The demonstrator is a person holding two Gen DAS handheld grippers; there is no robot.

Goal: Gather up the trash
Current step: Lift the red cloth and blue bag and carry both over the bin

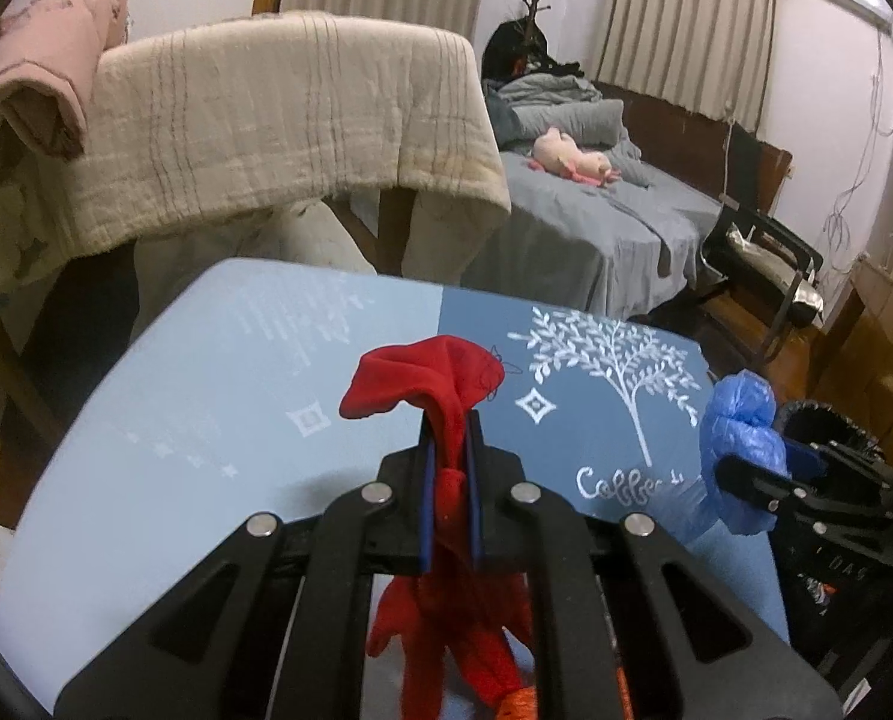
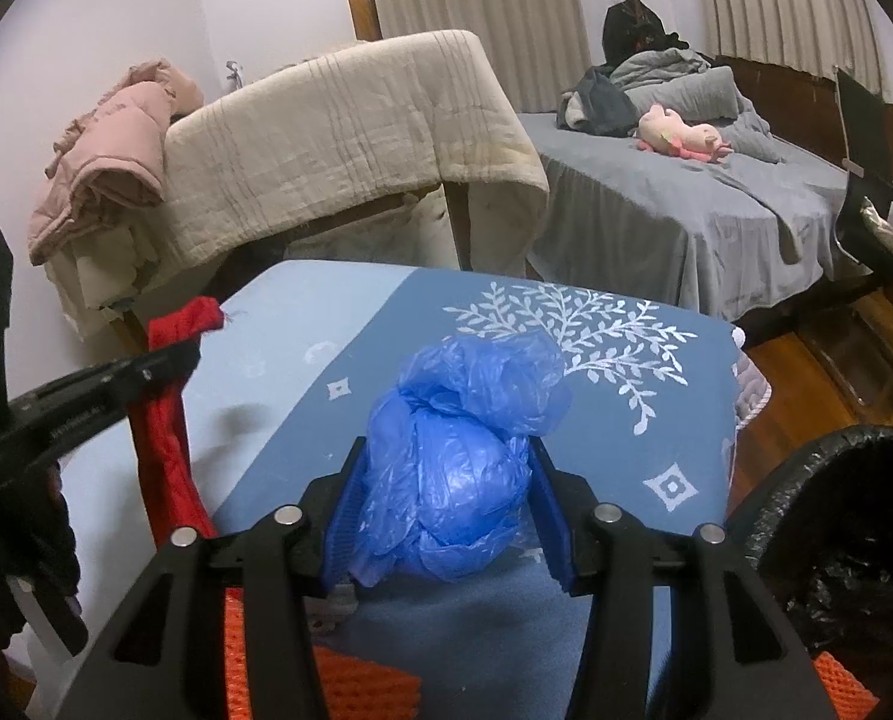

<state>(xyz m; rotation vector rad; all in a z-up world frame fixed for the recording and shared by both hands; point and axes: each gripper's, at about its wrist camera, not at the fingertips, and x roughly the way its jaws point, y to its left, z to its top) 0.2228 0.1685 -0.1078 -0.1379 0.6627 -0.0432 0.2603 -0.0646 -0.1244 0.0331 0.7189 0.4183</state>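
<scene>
My left gripper (image 1: 449,438) is shut on a red cloth (image 1: 428,378), which bunches above the jaws and hangs below them over the blue patterned table (image 1: 206,408). The red cloth also shows in the right wrist view (image 2: 167,414), held by the left gripper. My right gripper (image 2: 446,474) is shut on a crumpled blue plastic bag (image 2: 458,468) above the table (image 2: 626,450). The bag and right gripper also show in the left wrist view (image 1: 740,450). A bin lined with a black bag (image 2: 848,516) stands at the table's right; it also shows in the left wrist view (image 1: 824,420).
A beige blanket over a chair (image 1: 290,120) stands behind the table, with a pink jacket (image 2: 110,162) to its left. A grey bed (image 2: 686,192) with a pink plush toy (image 2: 680,132) lies at the back right. A black chair (image 1: 764,264) stands beside the bed. Orange mesh (image 2: 350,684) lies below the table.
</scene>
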